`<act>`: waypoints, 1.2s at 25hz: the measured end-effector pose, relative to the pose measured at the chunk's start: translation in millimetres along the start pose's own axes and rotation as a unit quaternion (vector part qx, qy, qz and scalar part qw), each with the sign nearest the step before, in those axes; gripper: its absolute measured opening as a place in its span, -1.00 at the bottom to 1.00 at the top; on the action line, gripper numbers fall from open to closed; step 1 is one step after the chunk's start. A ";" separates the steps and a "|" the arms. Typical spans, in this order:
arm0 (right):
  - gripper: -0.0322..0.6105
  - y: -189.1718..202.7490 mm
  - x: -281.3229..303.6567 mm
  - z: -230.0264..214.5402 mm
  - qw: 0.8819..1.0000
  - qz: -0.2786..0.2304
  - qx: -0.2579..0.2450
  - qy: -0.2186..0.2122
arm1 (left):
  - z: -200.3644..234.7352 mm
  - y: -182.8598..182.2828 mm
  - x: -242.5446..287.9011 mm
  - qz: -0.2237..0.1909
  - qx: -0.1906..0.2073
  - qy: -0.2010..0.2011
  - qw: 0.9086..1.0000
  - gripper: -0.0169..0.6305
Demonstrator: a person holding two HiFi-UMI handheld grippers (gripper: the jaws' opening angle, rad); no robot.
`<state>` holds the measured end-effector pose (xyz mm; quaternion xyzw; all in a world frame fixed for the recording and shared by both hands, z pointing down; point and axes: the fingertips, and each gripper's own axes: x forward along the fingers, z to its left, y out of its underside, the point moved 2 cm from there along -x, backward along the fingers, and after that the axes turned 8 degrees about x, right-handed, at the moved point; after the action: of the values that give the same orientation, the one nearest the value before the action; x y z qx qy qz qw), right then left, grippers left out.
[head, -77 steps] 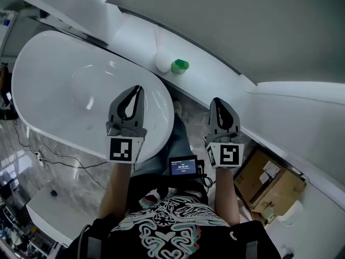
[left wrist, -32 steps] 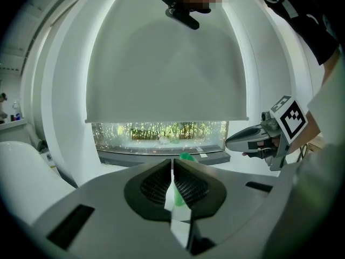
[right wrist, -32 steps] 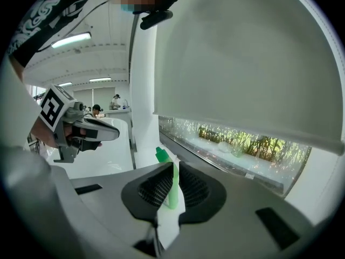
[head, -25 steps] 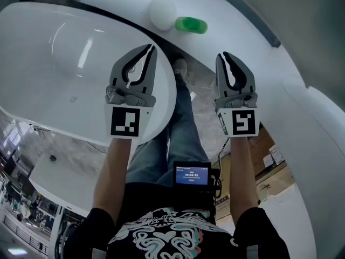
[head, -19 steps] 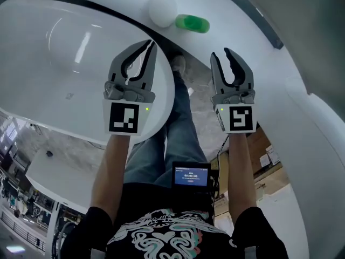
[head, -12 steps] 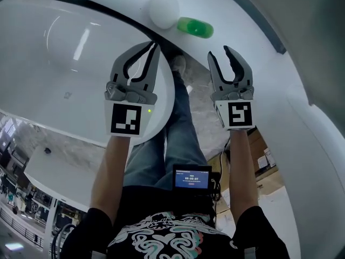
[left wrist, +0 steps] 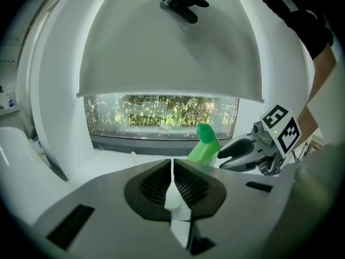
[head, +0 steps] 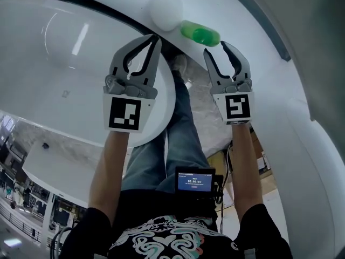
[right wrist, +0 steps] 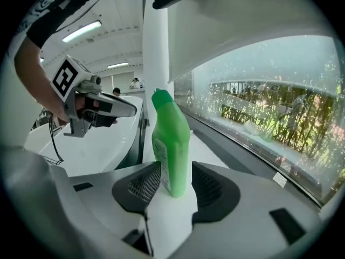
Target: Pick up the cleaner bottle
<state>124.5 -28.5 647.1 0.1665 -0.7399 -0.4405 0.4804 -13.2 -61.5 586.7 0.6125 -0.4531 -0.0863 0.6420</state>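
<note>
The green cleaner bottle (right wrist: 171, 144) stands upright on the white window ledge (right wrist: 215, 152). My right gripper (right wrist: 173, 190) is opening, and the bottle's base sits in the gap between its jaws with no pad pressing on it. In the head view the bottle (head: 200, 34) lies just beyond the right gripper (head: 215, 48). The left gripper (head: 153, 38) is shut and empty, hovering over the tub's rim to the left of the bottle. From the left gripper view the bottle (left wrist: 205, 144) shows beyond the shut left gripper (left wrist: 172, 169), with the right gripper (left wrist: 237, 150) beside it.
A large white bathtub (head: 59, 63) fills the left. A white round-topped post (head: 166, 9) stands on the ledge right next to the bottle. Behind the ledge runs a window (right wrist: 269, 107). A small screen (head: 195, 181) hangs at the person's waist.
The right gripper's jaws went from shut to wide apart. Both grippers moved forward and down toward the ledge, so the bottle now sits close to the right fingertips.
</note>
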 end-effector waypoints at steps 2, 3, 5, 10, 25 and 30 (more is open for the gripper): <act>-0.34 4.3 6.2 -2.1 1.000 0.009 -0.007 -0.006 | 0.9 1.9 2.5 0.005 0.000 0.002 1.000 -0.86; -0.32 5.2 9.6 -2.9 1.000 0.012 -0.010 -0.010 | 1.0 2.8 3.8 0.006 0.000 0.005 1.000 -0.86; -0.30 5.9 16.8 -4.0 0.999 0.015 -0.021 -0.019 | 1.0 3.7 6.6 0.010 0.004 0.011 1.000 -0.86; -0.25 4.1 31.6 1.7 0.997 0.023 -0.058 -0.052 | 8.5 6.3 8.8 0.017 0.008 0.012 1.000 -0.86; -0.22 11.2 69.0 7.2 0.976 0.022 -0.166 -0.142 | 20.3 21.2 25.5 0.024 -0.103 -0.018 0.994 -0.86; -0.21 6.9 80.4 13.1 0.971 0.003 -0.174 -0.165 | 14.6 20.2 35.9 0.017 -0.100 -0.013 0.995 -0.86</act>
<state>75.6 -72.1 696.1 0.0032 -0.7214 -0.5823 0.3748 -11.6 -91.0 618.9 0.5360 -0.4608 -0.1279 0.6957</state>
